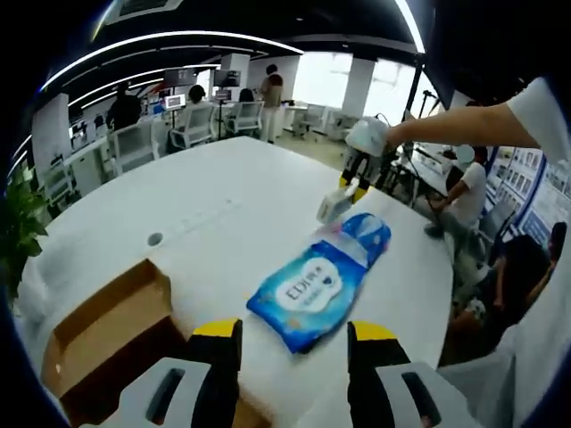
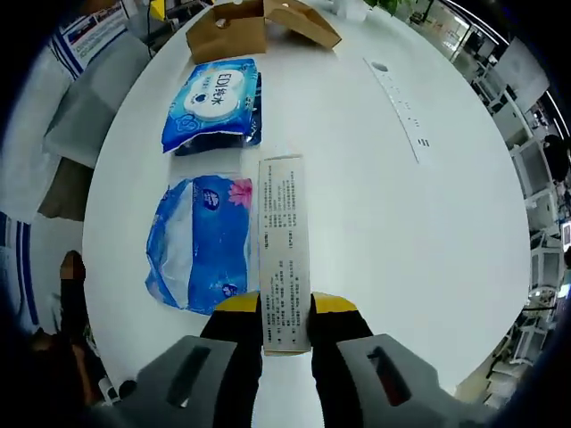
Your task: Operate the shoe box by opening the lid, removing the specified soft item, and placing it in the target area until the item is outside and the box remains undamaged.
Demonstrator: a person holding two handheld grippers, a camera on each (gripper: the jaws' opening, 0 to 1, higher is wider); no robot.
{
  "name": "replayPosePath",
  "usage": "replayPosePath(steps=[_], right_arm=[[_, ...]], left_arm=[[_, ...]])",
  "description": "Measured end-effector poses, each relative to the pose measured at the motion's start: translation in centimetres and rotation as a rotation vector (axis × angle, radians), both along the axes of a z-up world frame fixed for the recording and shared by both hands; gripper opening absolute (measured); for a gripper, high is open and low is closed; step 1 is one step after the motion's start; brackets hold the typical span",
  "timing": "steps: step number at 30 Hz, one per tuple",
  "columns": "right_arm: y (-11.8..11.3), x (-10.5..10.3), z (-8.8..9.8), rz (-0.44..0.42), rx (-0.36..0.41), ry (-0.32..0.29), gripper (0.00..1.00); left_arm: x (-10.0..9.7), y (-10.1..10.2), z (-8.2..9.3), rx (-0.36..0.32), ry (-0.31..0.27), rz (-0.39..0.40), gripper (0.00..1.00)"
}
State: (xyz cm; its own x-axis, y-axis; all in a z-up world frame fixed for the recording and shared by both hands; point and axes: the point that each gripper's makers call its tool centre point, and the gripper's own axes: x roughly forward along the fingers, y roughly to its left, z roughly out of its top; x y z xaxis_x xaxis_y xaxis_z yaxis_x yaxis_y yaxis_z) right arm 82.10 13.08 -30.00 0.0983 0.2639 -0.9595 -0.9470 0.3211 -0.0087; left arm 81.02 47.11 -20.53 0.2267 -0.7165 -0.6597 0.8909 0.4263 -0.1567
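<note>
- White worktop [image 2: 375, 196] carries the scene: a brown cardboard shoe box [image 2: 259, 27] sits at 12 o'clock in the right gripper view, its flaps spread open, so the lid step appears done.
- Just outside the box lies a blue wet-wipe pack [image 2: 212, 102], and nearer the camera, at 9 o'clock, a second soft blue tissue pack [image 2: 198, 245]; both are out on the worktop, suggesting this stretch serves as the target area.
- Right gripper [image 2: 285, 321] has its yellow-tipped jaws closed on the near end of a slim white printed carton [image 2: 284, 250], whose long axis runs from 6 toward 12 o'clock, pointing at the box; it looks held to be set alongside the tissue pack.
- In the left gripper view, the wipe pack [image 1: 308, 290] lies at centre, long axis running from 7 to 1 o'clock, with the box [image 1: 111, 334] at 8 o'clock.
- Left gripper [image 1: 293, 337] hovers with jaws parted and empty just short of the wipe pack, likely standing by.
</note>
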Motion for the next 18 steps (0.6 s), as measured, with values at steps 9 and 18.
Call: replayPosePath(steps=[9,18], right_arm=[[0.0,0.0,-0.7,0.001,0.014,0.005,0.17],[-1.0,0.6,-2.1,-0.003,0.023,0.014,0.17]], left_arm=[[0.0,-0.2,-0.3,0.007,0.006,0.002,0.47],[-0.1,-1.0,-0.5,0.008,0.011,-0.005,0.48]])
